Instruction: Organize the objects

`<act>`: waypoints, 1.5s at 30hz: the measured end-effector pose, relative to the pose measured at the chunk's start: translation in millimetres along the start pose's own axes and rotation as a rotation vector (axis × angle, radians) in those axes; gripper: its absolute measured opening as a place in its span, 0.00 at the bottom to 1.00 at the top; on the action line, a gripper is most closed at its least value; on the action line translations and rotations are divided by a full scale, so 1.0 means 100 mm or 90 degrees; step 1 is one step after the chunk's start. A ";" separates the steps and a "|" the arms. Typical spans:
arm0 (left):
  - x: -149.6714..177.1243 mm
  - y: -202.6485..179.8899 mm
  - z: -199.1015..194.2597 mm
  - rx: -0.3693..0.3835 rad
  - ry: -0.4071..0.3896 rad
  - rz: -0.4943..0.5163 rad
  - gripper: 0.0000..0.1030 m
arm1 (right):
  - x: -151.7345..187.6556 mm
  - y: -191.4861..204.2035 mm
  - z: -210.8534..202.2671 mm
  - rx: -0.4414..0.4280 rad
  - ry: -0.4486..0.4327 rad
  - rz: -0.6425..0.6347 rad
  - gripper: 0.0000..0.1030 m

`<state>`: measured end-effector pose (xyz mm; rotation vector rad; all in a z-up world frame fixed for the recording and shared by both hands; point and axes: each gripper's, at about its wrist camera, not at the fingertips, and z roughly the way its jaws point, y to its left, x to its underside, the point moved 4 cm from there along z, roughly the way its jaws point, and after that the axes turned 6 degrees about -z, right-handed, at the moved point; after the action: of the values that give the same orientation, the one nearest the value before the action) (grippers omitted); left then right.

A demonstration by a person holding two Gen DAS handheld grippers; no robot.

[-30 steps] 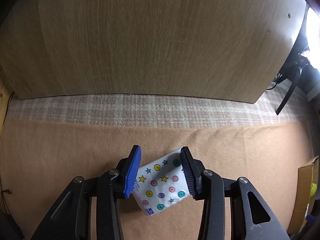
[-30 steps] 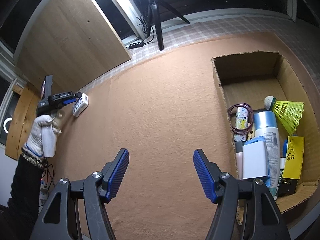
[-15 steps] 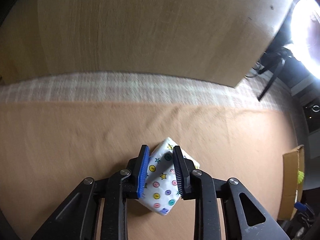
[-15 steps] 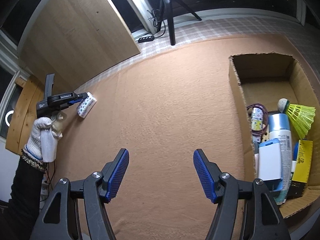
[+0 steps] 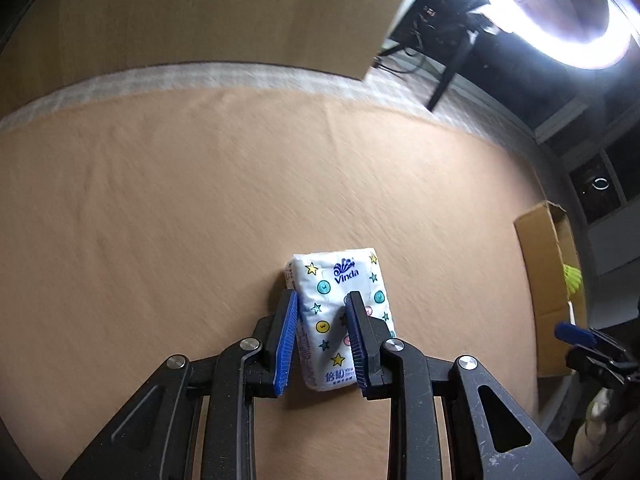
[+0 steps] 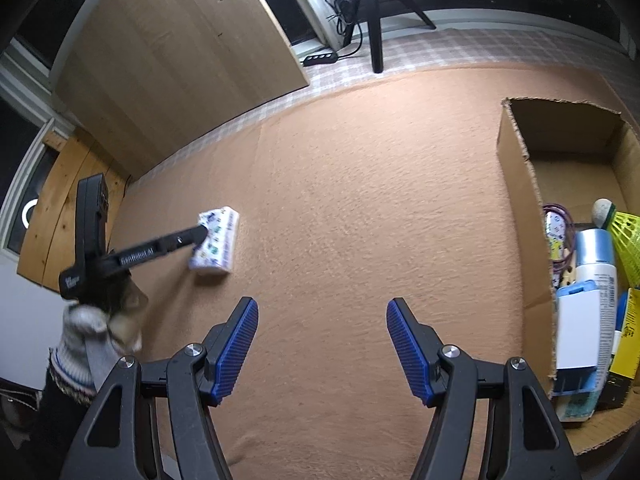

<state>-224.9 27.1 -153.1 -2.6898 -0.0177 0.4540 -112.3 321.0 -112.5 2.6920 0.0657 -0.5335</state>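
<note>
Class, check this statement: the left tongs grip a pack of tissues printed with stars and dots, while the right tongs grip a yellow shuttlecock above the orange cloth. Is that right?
Not quite. The right wrist view shows the right tongs open and empty; the yellow shuttlecock lies in the cardboard box. The left tongs do grip the pack of tissues above the orange cloth.

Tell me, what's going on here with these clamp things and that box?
A person is tidying small items into a cardboard box. The left gripper is clamped on a Vinda tissue pack over the tan blanket. The right gripper hangs open and empty. The box holds a yellow shuttlecock and a spray can, among other items.
</note>
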 end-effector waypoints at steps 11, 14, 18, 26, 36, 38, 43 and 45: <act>0.59 -0.57 0.02 0.008 0.015 0.044 0.26 | 0.02 0.00 0.15 -0.036 0.015 -0.014 0.61; 0.75 -0.70 -0.05 -0.002 0.025 0.072 0.33 | 0.00 0.04 0.24 -0.044 0.024 -0.021 0.61; 0.90 -0.79 -0.05 -0.026 0.032 0.110 0.60 | -0.01 0.12 0.40 -0.069 0.042 -0.026 0.61; 0.92 -0.77 -0.03 -0.010 0.032 0.099 0.58 | -0.01 0.27 0.80 -0.113 0.095 -0.024 0.61; 0.85 -0.80 0.01 -0.002 0.036 0.094 0.42 | 0.08 0.46 0.88 -0.122 0.115 -0.037 0.41; 0.86 -0.81 0.02 0.000 0.041 0.096 0.40 | 0.10 0.49 0.89 -0.128 0.119 -0.038 0.36; 0.85 -0.83 0.05 0.001 0.043 0.096 0.37 | 0.12 0.52 0.86 -0.122 0.115 -0.036 0.32; 0.85 -0.85 0.04 0.003 0.043 0.095 0.35 | 0.14 0.52 0.82 -0.119 0.109 -0.034 0.32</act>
<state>-141.2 113.1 -149.4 -2.7104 0.2038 0.4070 -122.8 240.7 -168.1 2.5521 0.2248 -0.2953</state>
